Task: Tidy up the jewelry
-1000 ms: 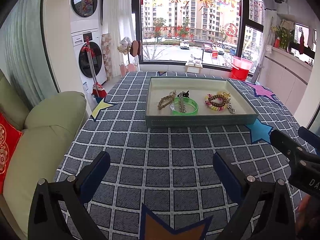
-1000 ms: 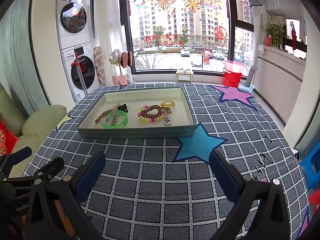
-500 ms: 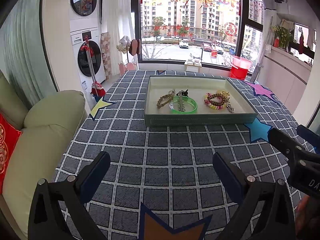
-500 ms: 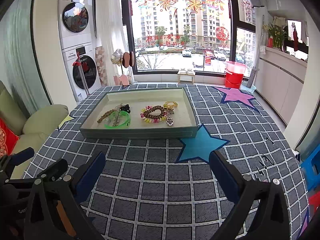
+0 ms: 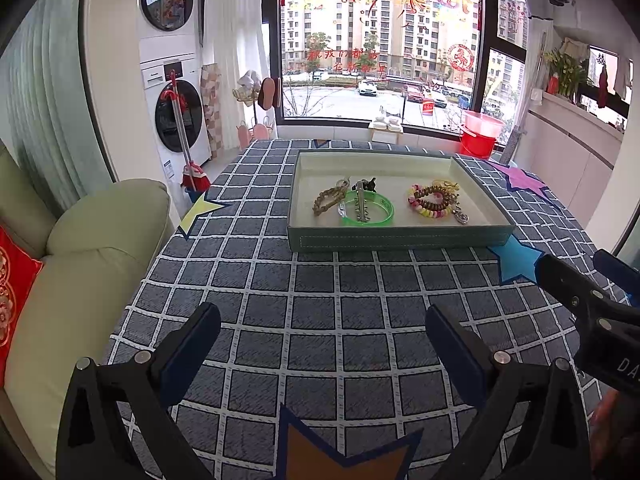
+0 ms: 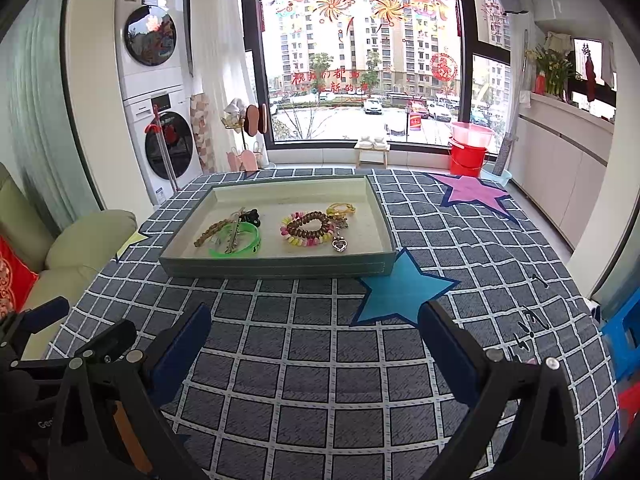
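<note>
The tray (image 5: 400, 238) sits on the checked surface (image 5: 312, 320), and everything else lies inside it. At the tray's left end a braided brown bracelet (image 5: 329, 201) touches a green bangle (image 5: 368, 210), with a metal hair clip (image 5: 361, 204) lying across the bangle. Toward the tray's right end lie a coiled bead bracelet (image 5: 430, 202) and a heart pendant (image 6: 339, 244). Short of the tray's near wall, well apart from it, the left gripper (image 5: 320, 344) hangs wide open, empty. To its right the right gripper (image 6: 316, 340) is likewise spread and empty.
</note>
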A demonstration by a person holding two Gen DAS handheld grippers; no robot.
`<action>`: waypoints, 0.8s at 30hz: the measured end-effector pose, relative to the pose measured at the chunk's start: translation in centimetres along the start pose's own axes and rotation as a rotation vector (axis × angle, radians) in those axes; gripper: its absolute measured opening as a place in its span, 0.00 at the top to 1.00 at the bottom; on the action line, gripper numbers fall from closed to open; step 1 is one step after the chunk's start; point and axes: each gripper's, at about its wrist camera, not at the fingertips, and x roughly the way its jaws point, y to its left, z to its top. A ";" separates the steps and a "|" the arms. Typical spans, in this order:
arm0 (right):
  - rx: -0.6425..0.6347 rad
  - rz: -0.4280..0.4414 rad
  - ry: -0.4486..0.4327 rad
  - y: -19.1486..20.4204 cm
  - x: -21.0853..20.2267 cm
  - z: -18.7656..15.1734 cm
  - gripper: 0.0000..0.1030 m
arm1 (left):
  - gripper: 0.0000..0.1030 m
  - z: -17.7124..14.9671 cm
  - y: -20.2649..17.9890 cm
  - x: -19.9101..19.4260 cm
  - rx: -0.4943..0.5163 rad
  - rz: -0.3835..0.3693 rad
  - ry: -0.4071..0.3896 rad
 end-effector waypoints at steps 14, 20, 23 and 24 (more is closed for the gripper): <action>0.002 0.001 0.000 0.0 0.0 0.0 0.00 | 0.00 0.0 0.0 0.0 -0.001 -0.001 0.001; 0.000 0.001 0.002 0.0 0.0 0.0 0.00 | 0.00 0.0 0.0 0.0 -0.002 -0.001 0.004; 0.002 0.001 0.003 0.0 0.1 0.0 0.00 | 0.00 -0.1 0.0 0.1 -0.002 -0.002 0.006; 0.002 0.002 0.004 0.0 0.1 0.0 0.00 | 0.00 -0.1 0.0 0.1 -0.002 -0.002 0.008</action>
